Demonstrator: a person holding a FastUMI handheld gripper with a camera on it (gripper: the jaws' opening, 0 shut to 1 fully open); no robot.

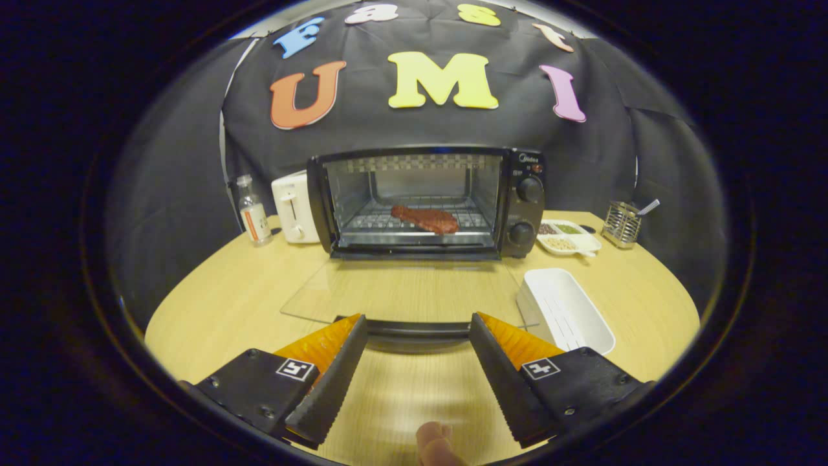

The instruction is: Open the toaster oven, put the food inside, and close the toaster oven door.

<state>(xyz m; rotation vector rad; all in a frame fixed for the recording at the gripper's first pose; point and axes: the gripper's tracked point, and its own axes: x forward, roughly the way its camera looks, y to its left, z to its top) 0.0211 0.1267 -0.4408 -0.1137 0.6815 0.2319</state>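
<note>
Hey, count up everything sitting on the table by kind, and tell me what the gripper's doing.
Appliances: 2, toaster oven, toaster
Bottle: 1
Trays: 2, white tray, snack dish
Utensil holder: 1
Steak: 1, inside oven
Total: 7
Gripper open at the lowered door's handle.

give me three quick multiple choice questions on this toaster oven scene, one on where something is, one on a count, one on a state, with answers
1. Where is the piece of meat?
A. in the white tray
B. on the rack inside the toaster oven
C. between the tool's fingers

2. How many round knobs show on the toaster oven front panel?
A. two
B. four
C. none

3. What state is the oven door in?
A. shut
B. folded down flat, open
C. taken off

Answers:
1 B, the meat lies on the wire rack in the cavity.
2 A, one knob sits above another.
3 B, the glass door lies over the table with its handle just ahead of the open tool.
</note>
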